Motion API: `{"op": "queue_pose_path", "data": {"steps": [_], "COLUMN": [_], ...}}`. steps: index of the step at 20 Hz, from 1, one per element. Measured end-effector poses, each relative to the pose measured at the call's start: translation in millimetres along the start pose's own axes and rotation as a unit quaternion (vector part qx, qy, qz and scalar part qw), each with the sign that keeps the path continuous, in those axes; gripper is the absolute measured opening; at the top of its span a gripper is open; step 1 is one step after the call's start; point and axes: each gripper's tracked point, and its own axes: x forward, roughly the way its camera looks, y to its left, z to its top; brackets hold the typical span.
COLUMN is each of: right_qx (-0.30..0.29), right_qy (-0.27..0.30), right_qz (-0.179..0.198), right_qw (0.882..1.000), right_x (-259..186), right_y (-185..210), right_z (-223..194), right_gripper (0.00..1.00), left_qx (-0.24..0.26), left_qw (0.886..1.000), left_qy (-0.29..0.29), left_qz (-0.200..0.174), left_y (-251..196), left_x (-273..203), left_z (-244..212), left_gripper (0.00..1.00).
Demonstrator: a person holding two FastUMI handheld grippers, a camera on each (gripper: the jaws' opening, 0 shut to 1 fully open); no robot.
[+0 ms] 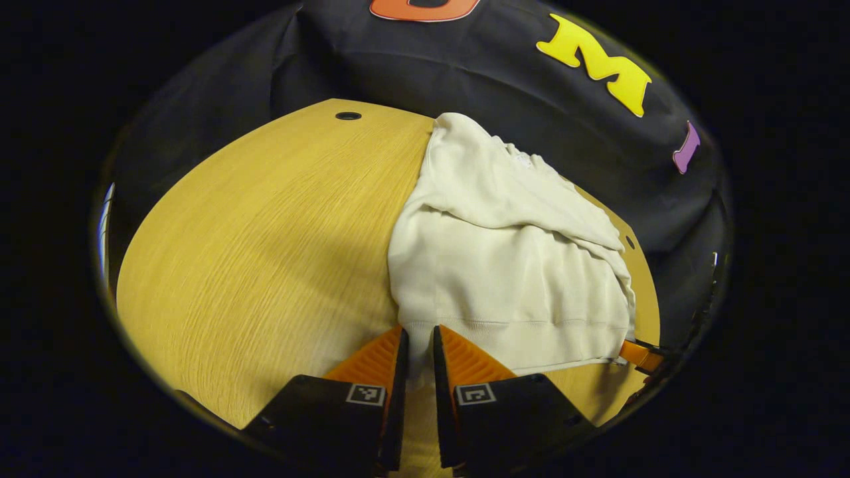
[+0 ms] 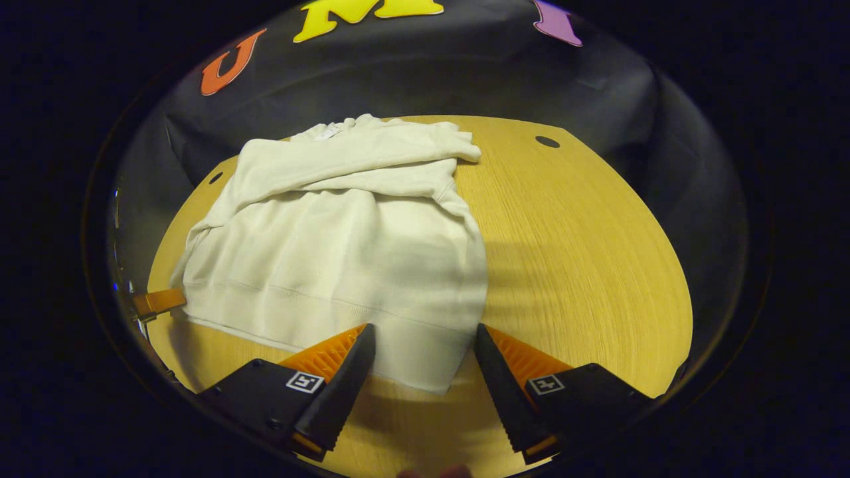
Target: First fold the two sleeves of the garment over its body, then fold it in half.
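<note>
Left gripper (image 1: 418, 348): closed on the hem corner of the garment (image 1: 505, 265), cloth pinched between both fingers, near the front edge of the table (image 1: 265, 232). Right gripper (image 2: 422, 345): open, jaws spread either side of the other hem corner, cloth lying between but not pressed.

Garment (image 2: 339, 245): cream sweatshirt, spread across the table from the front edge to the back edge, collar end toward the back. Both sleeves (image 2: 358, 162) folded across the upper body, lying one over the other in a loose band. Hem flat along the front edge, slightly wrinkled at the corners.

Judged step: sleeve folds complete; half fold in preparation, one corner secured, second corner not yet taken.

Next move, as judged: close the right gripper on its hem corner, then lift both corners together and carry the hem toward the collar at the back edge. Even height on both sides required; uneven pull likely to skew the fold or drag the sleeves out of place.
</note>
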Motion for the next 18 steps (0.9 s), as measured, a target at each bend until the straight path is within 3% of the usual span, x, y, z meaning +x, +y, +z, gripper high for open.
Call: {"op": "queue_pose_path", "data": {"steps": [2,4,5,6,7,12,18], "right_qx": [0.011,0.025,0.019,0.017,0.012,0.051,0.085], "right_qy": [-0.004,0.004,0.003,0.013,0.016,0.003,-0.042], "right_qz": [0.006,0.012,0.019,0.013,0.012,0.052,0.087], "right_qw": [1.000,1.000,1.000,1.000,1.000,0.997,0.992], "right_x": [3,4,6,2,9,-13,-50], "right_y": [-1,3,7,7,9,14,15], "right_z": [2,3,5,6,3,18,78], "right_gripper": [0.86,0.51,0.38,0.38,0.06,0.06,0.06], "left_qx": [0.009,0.002,-0.002,-0.008,-0.010,0.001,0.030], "left_qw": [1.000,1.000,1.000,1.000,1.000,0.998,0.994], "left_qy": [-0.010,-0.017,-0.020,-0.016,-0.014,-0.024,-0.060], "left_qz": [0.004,0.000,-0.006,-0.013,-0.017,-0.052,-0.089], "left_y": [-4,-9,-10,-13,-15,-27,-53], "left_x": [3,4,5,5,5,-14,-36], "left_z": [-1,1,2,0,1,17,64], "left_gripper": [0.23,0.17,0.10,0.06,0.04,0.03,0.03]}}
